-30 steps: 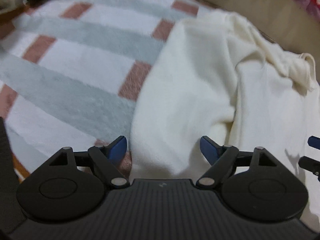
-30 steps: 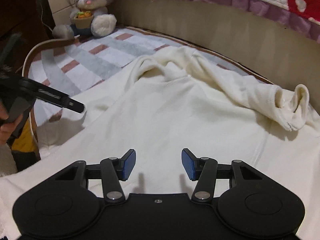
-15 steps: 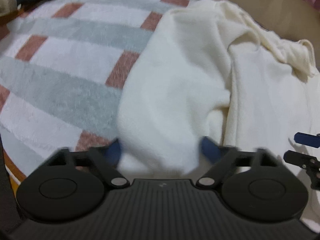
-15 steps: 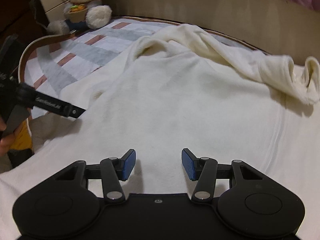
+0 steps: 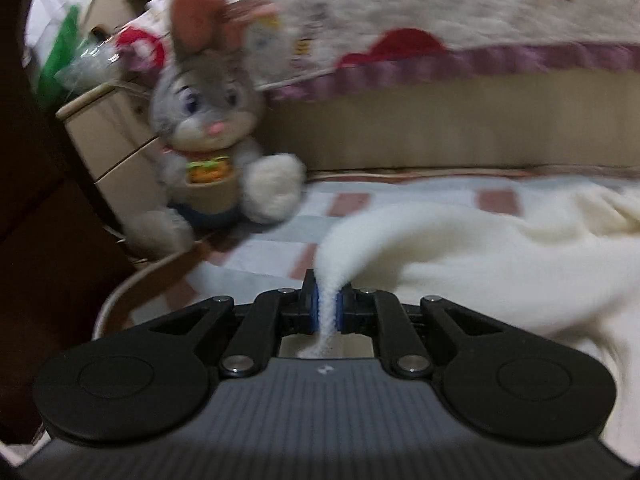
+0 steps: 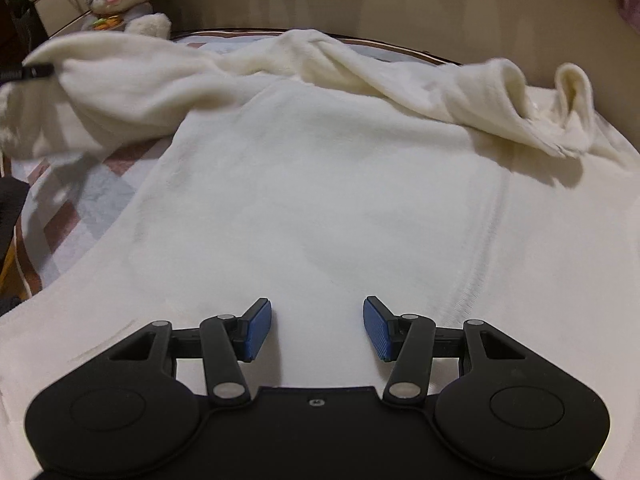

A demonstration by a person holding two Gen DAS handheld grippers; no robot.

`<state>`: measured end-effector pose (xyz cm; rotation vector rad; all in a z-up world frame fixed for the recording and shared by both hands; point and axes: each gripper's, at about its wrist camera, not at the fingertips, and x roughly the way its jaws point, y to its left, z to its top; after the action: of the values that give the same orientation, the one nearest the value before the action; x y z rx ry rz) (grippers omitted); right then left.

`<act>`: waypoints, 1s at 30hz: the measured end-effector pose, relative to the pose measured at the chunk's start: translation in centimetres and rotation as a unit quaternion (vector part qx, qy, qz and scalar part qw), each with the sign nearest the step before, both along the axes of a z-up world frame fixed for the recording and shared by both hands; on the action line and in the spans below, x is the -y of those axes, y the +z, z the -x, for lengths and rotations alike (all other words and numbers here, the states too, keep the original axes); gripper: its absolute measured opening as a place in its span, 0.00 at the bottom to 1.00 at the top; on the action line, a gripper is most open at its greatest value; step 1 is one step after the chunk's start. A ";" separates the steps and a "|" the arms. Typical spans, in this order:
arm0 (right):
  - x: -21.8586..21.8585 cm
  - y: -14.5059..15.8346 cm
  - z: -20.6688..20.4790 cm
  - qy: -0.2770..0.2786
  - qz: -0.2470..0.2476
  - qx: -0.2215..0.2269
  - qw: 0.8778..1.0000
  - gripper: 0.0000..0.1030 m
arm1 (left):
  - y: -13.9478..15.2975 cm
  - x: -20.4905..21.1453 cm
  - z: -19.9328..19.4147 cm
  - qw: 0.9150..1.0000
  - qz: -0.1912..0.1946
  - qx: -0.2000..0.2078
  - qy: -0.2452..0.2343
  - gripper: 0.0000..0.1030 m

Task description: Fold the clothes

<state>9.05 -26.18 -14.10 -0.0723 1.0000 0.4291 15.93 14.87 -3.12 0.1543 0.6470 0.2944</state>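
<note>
Change: our left tongs (image 5: 327, 308) have pinched the sweater (image 6: 320, 184) sleeve (image 5: 400, 240) and lifted it.
Right tongs (image 6: 317, 330): spread, hovering above the sweater.
Meaning: we can fold the sleeve inward.

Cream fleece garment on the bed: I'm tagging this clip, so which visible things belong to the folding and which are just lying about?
Part of the job:
- cream fleece garment
- left gripper, shut on a bunched edge of it
- right gripper, open above it

Just lying about:
- grey plush rabbit toy
- grey, white and red-brown checked blanket
- quilted bedspread with red patches
</note>
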 end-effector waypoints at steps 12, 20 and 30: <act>1.4 -0.8 2.1 -0.012 -0.023 0.032 0.999 0.57 | -8.3 -6.8 -5.5 0.987 -0.014 -0.087 0.138 0.47; 3.6 0.6 2.4 0.037 0.022 -0.025 0.999 0.57 | -2.5 5.5 -2.6 0.988 0.036 0.015 -0.152 0.67; 15.8 4.9 -3.3 -0.177 0.055 0.016 0.983 0.58 | -4.3 27.3 -2.3 0.855 -0.048 0.032 -0.515 0.79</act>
<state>12.39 -41.97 -9.23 -0.0009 0.9808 0.0471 18.27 -12.44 -7.44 0.5574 0.4071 -0.7092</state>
